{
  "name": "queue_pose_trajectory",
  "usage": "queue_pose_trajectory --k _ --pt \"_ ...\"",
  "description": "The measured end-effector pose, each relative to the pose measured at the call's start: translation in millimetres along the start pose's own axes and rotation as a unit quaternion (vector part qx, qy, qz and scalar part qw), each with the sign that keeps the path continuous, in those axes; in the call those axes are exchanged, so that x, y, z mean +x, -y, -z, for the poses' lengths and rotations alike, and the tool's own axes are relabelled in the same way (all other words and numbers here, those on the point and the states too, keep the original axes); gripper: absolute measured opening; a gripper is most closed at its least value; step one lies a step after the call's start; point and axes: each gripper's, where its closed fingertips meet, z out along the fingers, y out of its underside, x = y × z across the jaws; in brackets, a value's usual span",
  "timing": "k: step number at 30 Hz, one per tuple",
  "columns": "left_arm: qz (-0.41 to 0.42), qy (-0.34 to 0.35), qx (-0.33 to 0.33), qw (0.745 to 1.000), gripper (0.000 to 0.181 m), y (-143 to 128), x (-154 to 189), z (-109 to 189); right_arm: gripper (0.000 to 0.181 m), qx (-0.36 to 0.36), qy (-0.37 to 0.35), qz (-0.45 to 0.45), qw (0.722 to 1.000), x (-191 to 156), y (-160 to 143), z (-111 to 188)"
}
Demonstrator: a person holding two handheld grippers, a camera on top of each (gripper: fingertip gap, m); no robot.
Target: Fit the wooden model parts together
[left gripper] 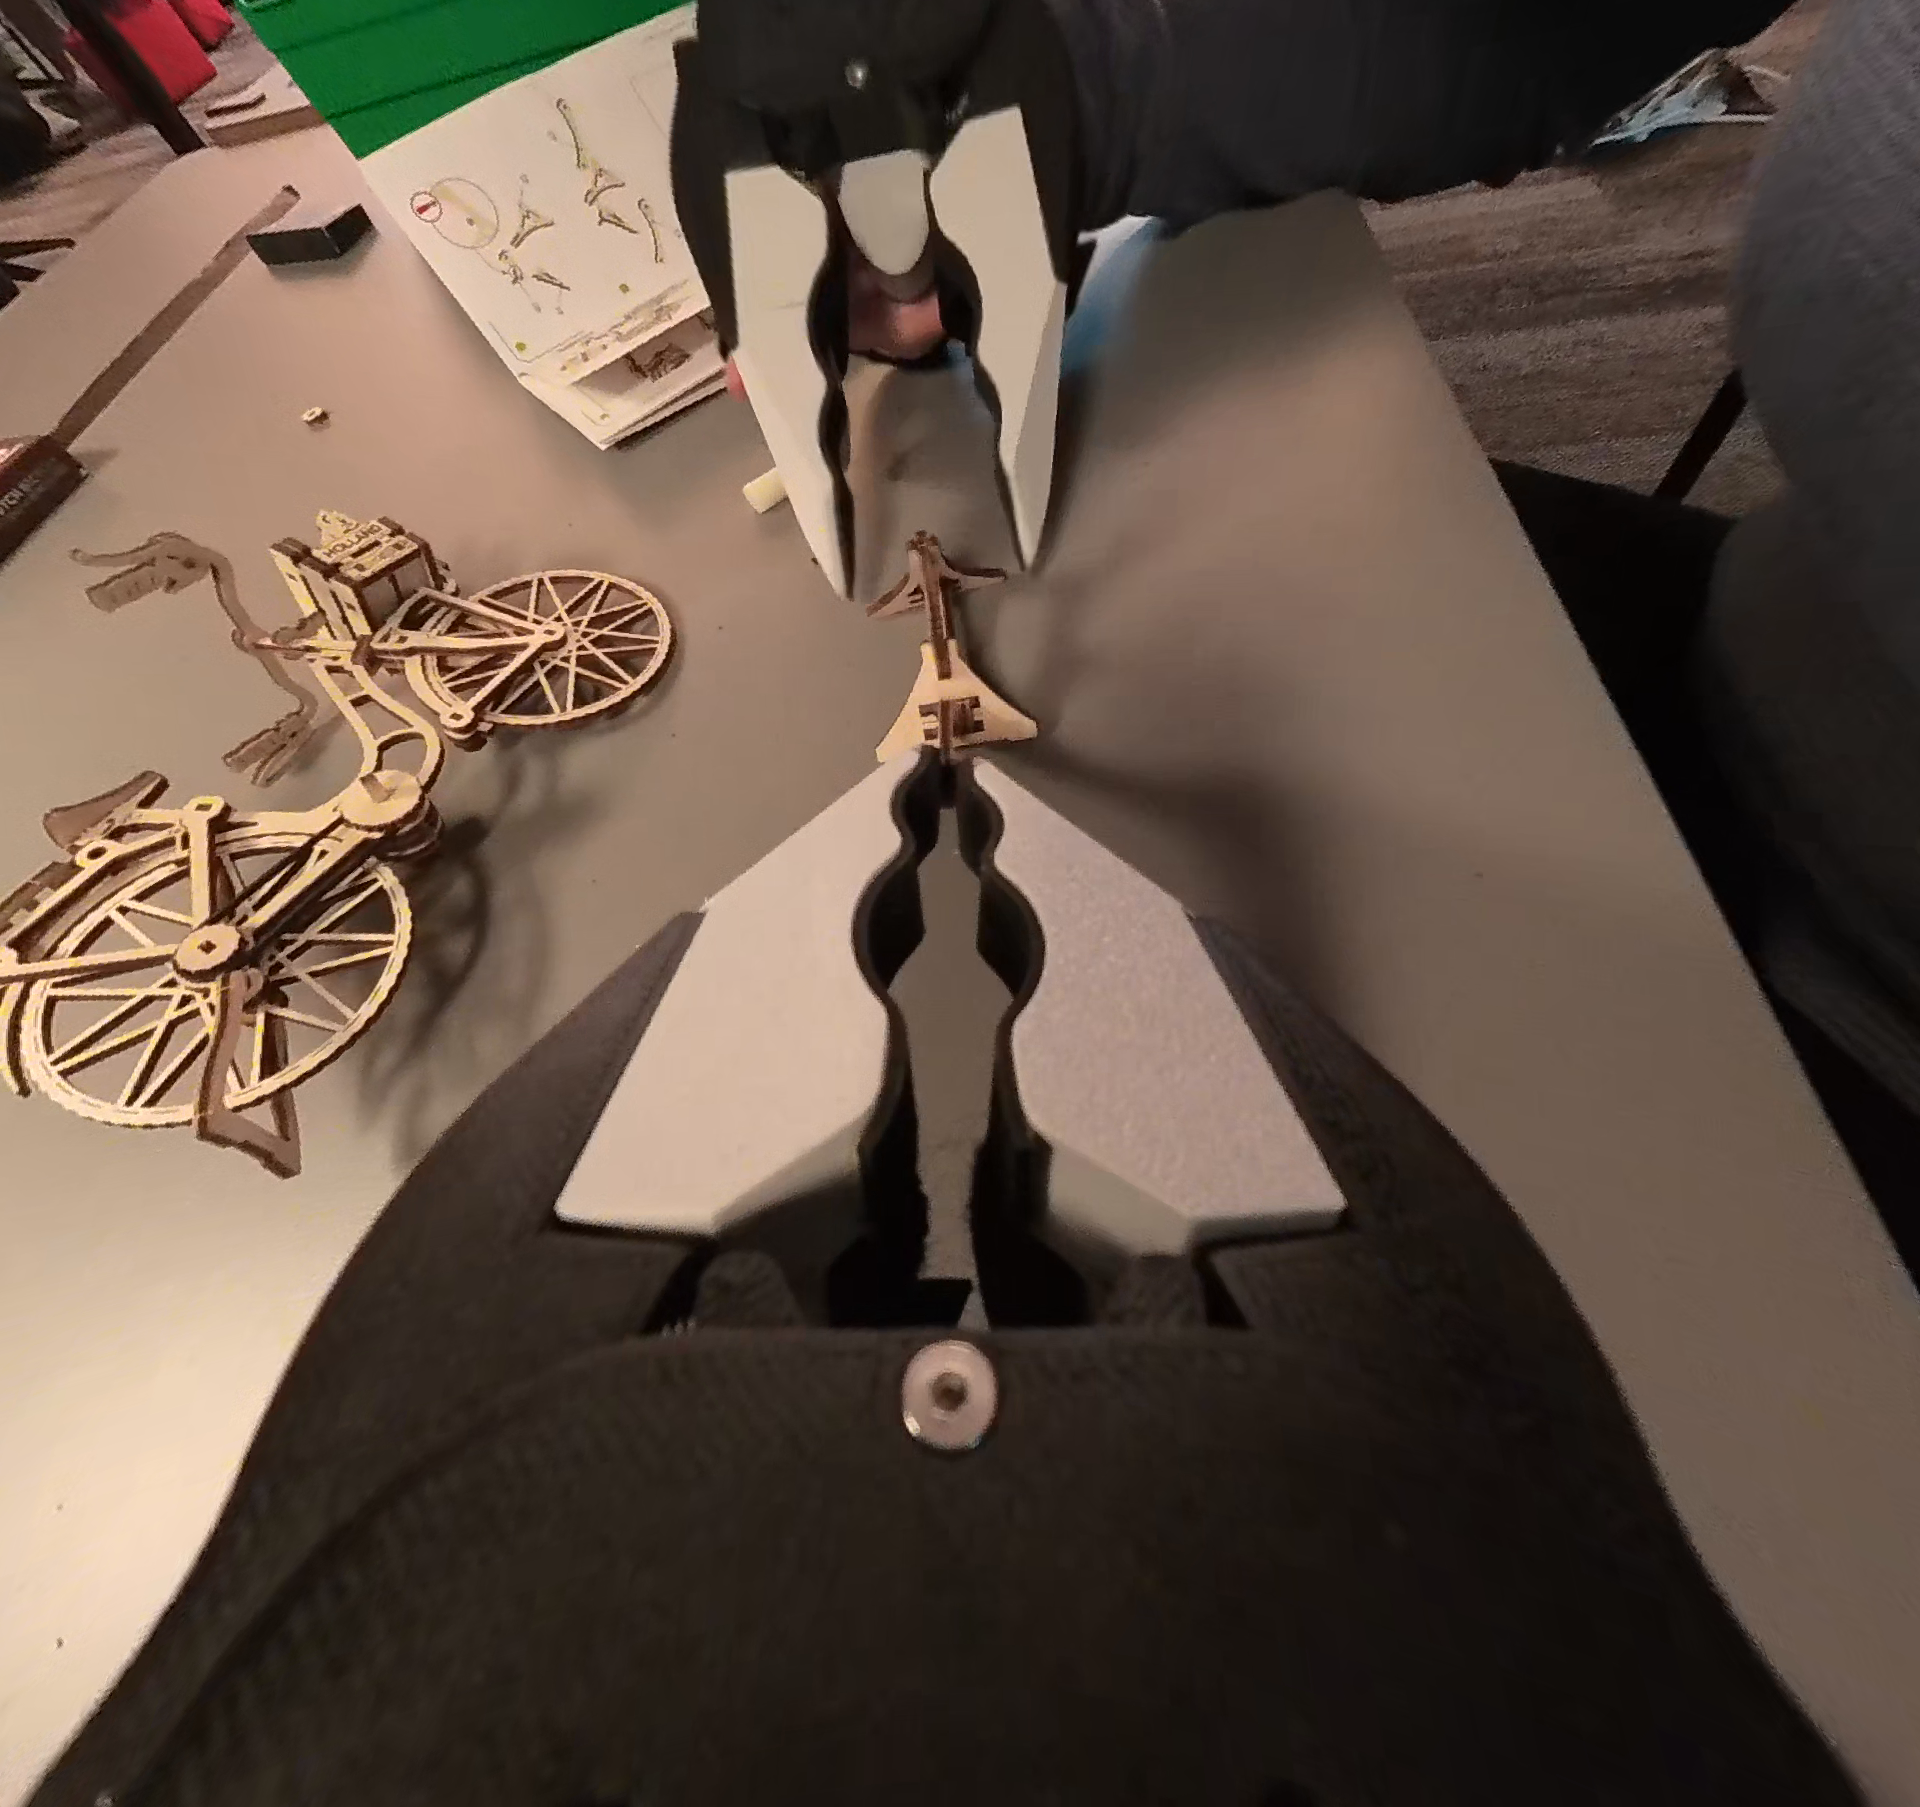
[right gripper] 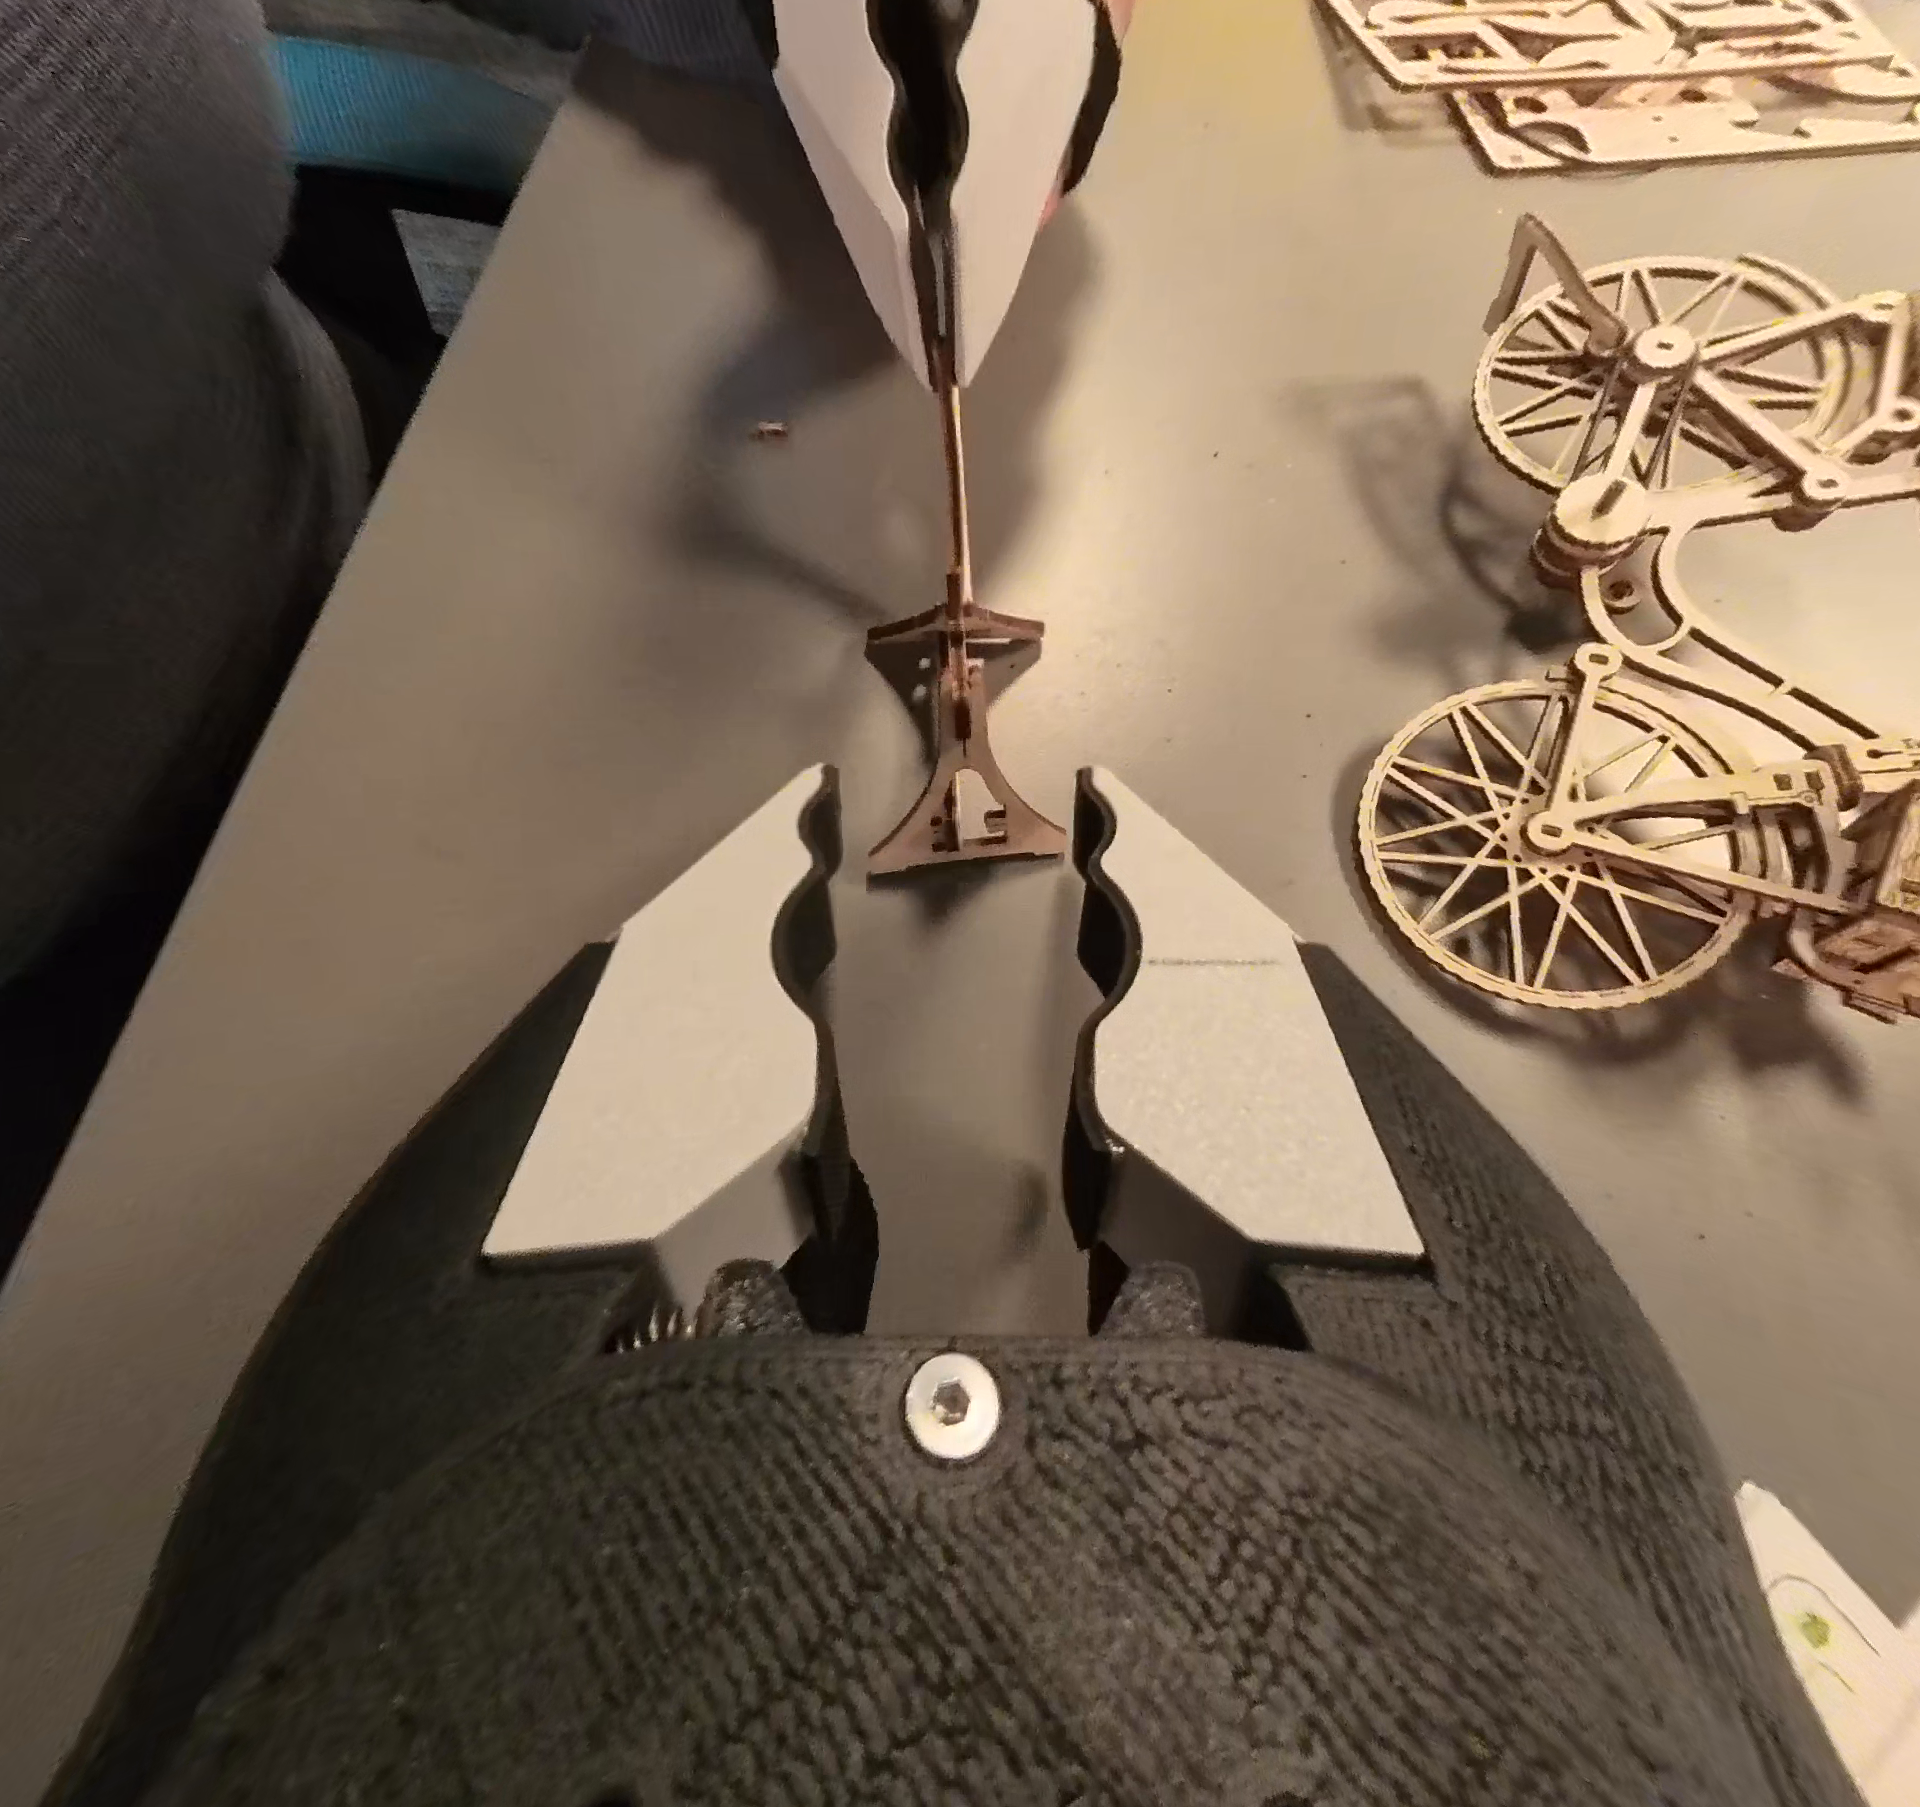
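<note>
Left gripper (left gripper: pixel 935 770) fingers pinch wooden part (left gripper: pixel 951 656) near table edge (left gripper: pixel 1558 614); right gripper (right gripper: pixel 951 801) fingers wide.

On the table (left gripper: pixel 1299 614), the small wooden part (left gripper: pixel 951 661) sits between the 2 grippers: the left gripper (left gripper: pixel 933 770) holds its near end in the left wrist view, and the right gripper (left gripper: pixel 935 568) faces it from beyond. The bicycle model (left gripper: pixel 312 801) lies to its left, with the instruction sheets (left gripper: pixel 561 230) behind and the bin (left gripper: pixel 468 1) farther back.
</note>
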Motion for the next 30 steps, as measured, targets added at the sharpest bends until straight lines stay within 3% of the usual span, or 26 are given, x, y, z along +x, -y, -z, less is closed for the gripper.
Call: queue_pose_trajectory --k 14,30 --pt "0.0 -0.011 -0.001 1.0 0.003 1.7 -3.2 -5.8 0.022 -0.035 0.003 -0.001 0.999 -1.0 -7.6 -7.6" --pt "0.0 -0.053 0.005 0.999 0.002 2.1 -6.2 -7.5 0.018 -0.034 0.014 -0.018 0.999 -1.3 -6.5 -8.9"
